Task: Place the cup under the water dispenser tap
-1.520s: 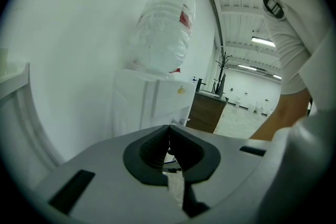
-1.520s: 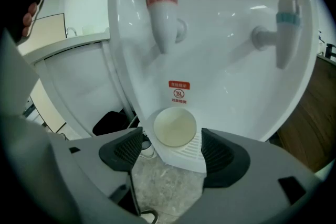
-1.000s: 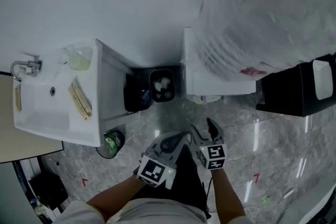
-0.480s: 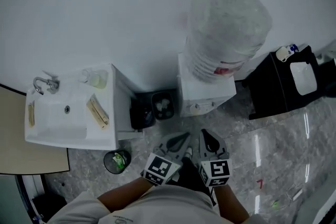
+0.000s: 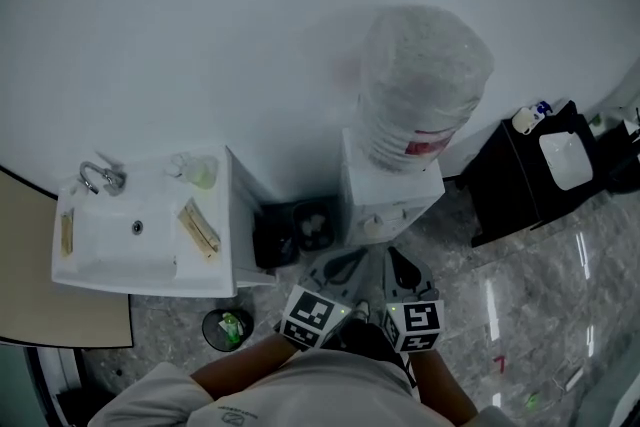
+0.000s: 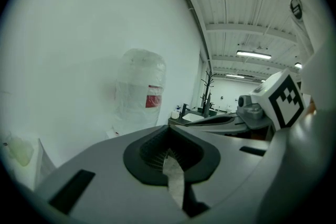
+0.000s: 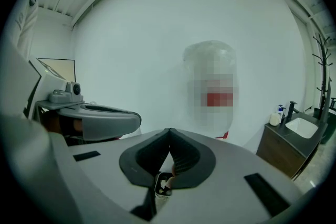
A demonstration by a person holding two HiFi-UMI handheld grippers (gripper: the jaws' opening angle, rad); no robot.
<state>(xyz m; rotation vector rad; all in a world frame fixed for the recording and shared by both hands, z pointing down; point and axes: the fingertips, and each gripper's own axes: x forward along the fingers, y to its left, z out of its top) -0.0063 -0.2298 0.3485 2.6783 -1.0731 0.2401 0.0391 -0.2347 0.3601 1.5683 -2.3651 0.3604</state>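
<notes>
The water dispenser [image 5: 388, 203] stands against the white wall, with a large bottle [image 5: 424, 83] wrapped in clear plastic on top. I cannot make out a cup in any view. My left gripper [image 5: 350, 262] and right gripper [image 5: 393, 256] hang side by side in front of the dispenser, apart from it and pointing at it. The left gripper [image 6: 169, 150] is shut with nothing between its jaws, and the bottle [image 6: 139, 91] shows beyond them. In the right gripper view the right gripper [image 7: 169, 152] is also shut and empty, facing the bottle [image 7: 210, 84].
A white sink unit [image 5: 205, 277] with a tap [image 5: 100, 177] stands left of the dispenser. A black bin [image 5: 312, 225] sits between them. A dark cabinet [image 5: 520, 185] with a white basin [image 5: 563, 158] is to the right. The floor is grey marble.
The head view has pulled back, so the whole bottle and dispenser now show. Both grippers rose and stay side by side. The right gripper's jaws have closed.
</notes>
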